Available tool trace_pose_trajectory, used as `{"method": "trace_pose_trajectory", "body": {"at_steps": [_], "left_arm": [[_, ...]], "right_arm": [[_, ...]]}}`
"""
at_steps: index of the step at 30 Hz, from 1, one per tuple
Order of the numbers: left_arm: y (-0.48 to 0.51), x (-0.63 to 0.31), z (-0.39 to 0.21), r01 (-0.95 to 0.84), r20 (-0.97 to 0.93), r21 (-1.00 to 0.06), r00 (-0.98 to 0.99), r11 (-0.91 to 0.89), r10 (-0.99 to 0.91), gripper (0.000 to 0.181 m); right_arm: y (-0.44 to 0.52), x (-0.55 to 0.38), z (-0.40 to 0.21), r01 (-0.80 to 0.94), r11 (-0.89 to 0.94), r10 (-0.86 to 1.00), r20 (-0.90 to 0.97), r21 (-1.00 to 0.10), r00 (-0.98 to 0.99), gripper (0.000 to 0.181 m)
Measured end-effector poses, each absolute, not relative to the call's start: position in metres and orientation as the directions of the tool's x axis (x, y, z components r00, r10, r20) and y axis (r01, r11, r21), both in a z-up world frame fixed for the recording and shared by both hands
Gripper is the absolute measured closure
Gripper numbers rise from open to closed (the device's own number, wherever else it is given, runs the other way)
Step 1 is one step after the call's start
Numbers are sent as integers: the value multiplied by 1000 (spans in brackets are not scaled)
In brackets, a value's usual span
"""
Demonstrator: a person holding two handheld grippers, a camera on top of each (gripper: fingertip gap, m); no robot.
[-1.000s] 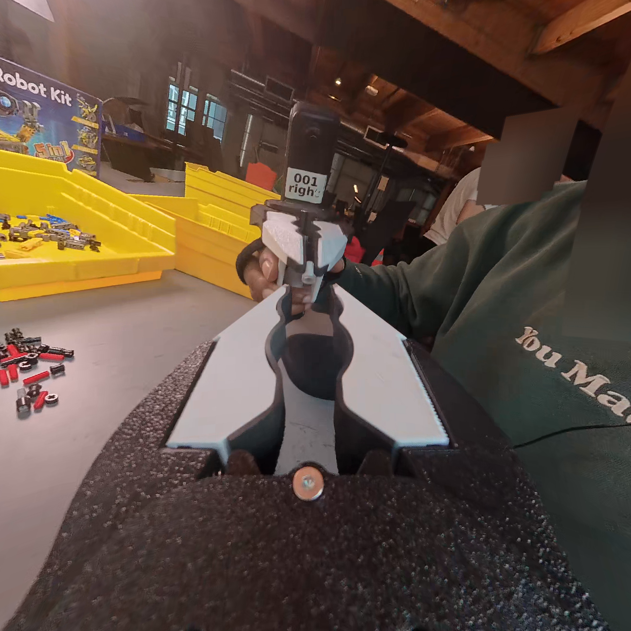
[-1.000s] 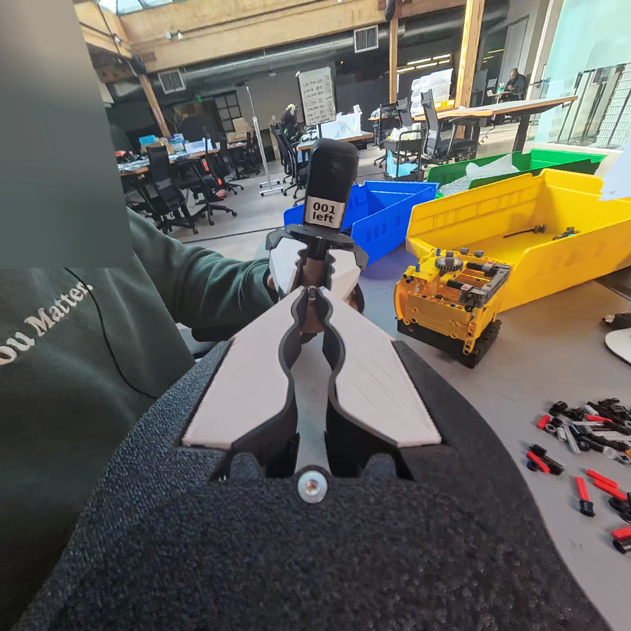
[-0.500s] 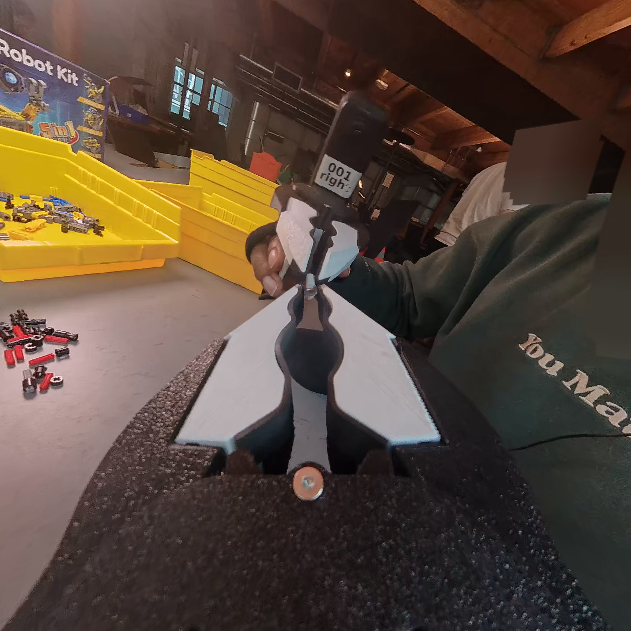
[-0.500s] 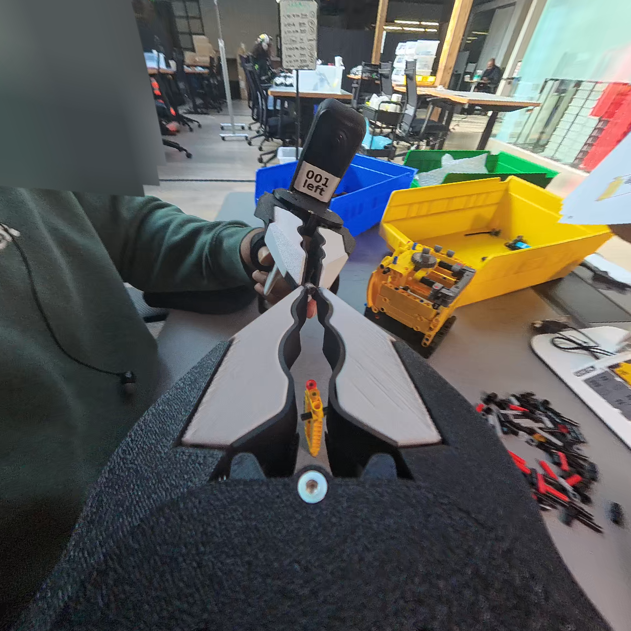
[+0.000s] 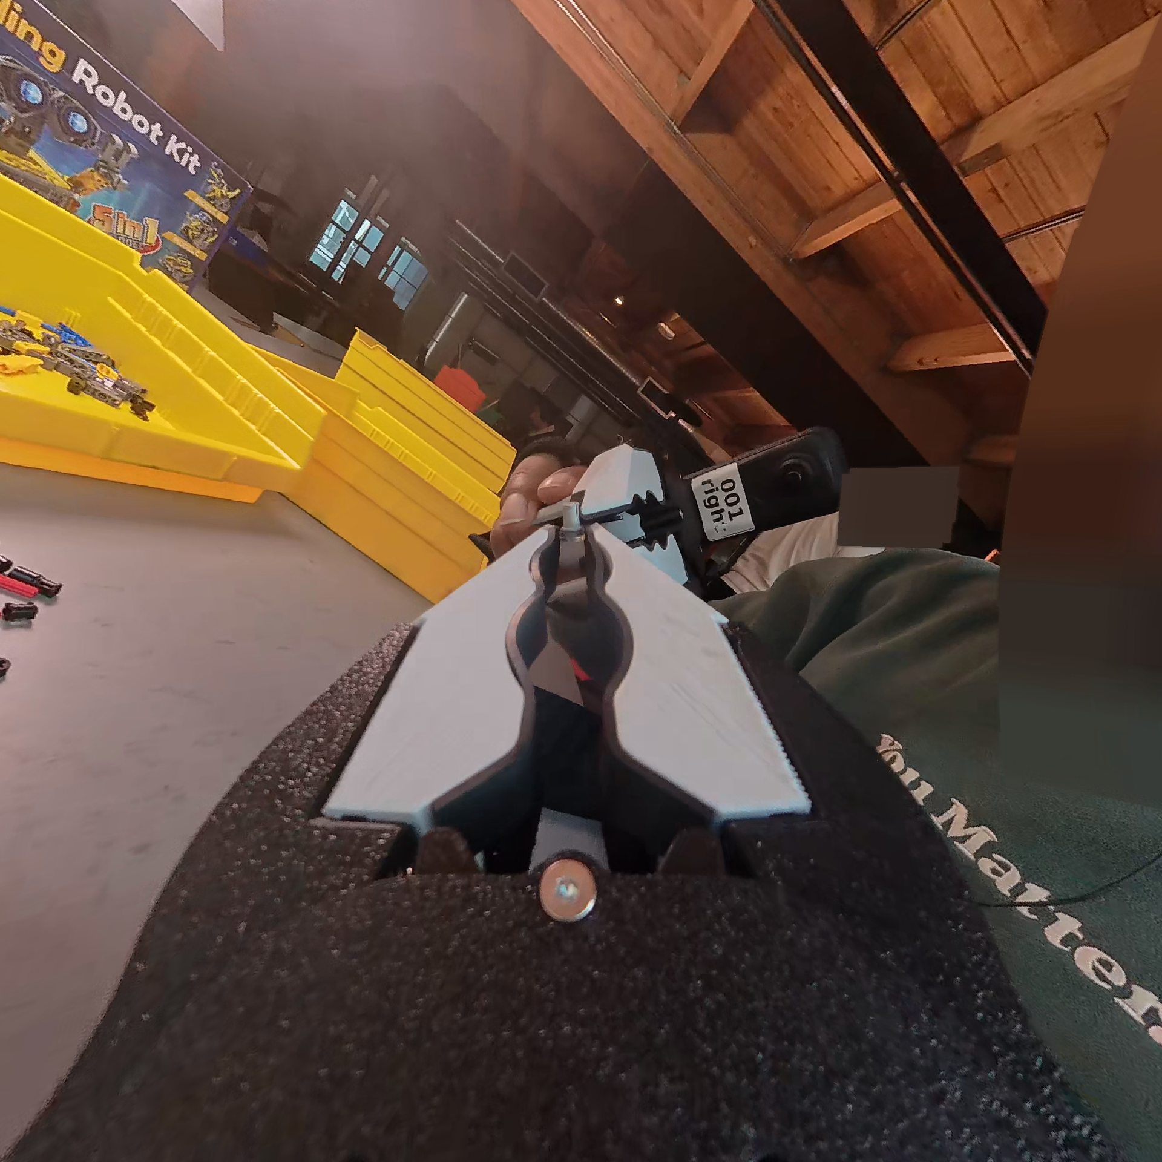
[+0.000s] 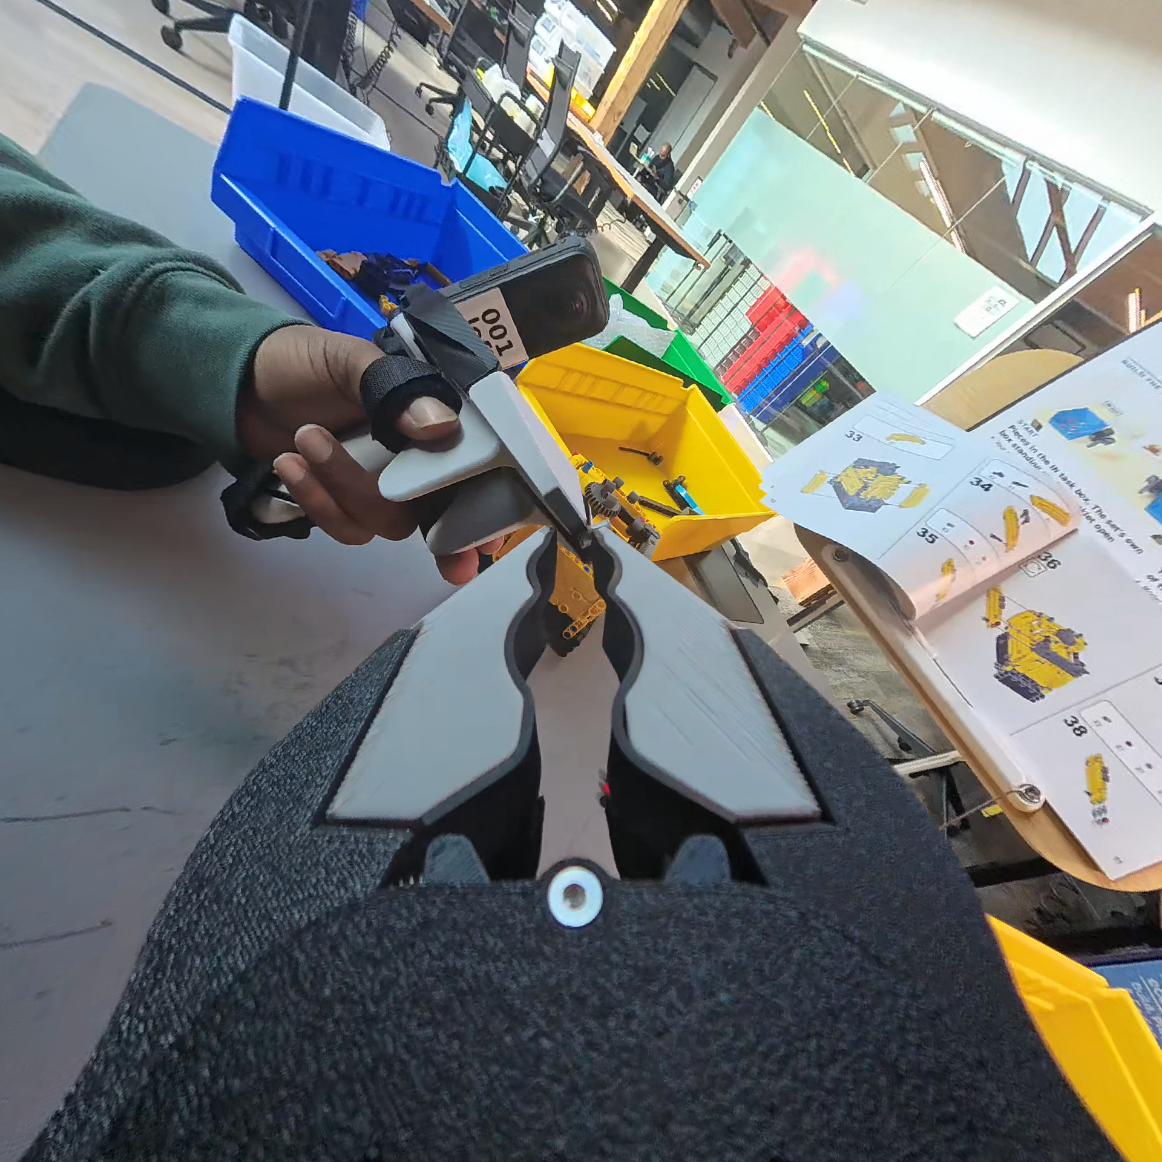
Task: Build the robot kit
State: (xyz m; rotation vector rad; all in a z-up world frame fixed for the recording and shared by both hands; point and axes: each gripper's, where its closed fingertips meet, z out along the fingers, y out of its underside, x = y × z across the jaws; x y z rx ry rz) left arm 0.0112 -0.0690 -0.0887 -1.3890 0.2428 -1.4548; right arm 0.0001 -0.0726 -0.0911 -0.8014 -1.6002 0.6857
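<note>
Above the grey table (image 6: 157, 629), the left gripper (image 5: 569, 546) pinches a small grey pin (image 5: 571, 527), tip to tip with the right gripper (image 6: 577, 537), whose nearly closed jaws' hold cannot be told, near a yellow model vehicle (image 6: 575, 603).

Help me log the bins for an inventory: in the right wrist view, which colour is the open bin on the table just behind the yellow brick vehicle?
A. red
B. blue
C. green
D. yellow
D: the yellow bin sits directly behind the yellow brick vehicle, while the blue bin lies farther off to the left.
</note>
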Motion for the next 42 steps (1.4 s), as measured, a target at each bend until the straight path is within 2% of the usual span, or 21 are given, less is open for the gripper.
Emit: {"method": "trace_pose_trajectory", "body": {"at_steps": [15,27,42], "left_arm": [[-86,20,-77,560,643,-622,-33,-547,-765,175],[-85,23,-83,521,633,-670,30,-529,-773,177],[-92,25,-73,552,629,-627,-59,-551,-775,178]], "right_arm": [[-86,5,-83,53,662,738,639,-747,-218,174],[-86,11,-89,100,676,718,622,-730,-312,174],[-91,15,-79,56,656,729,612,-753,-305,174]]}}
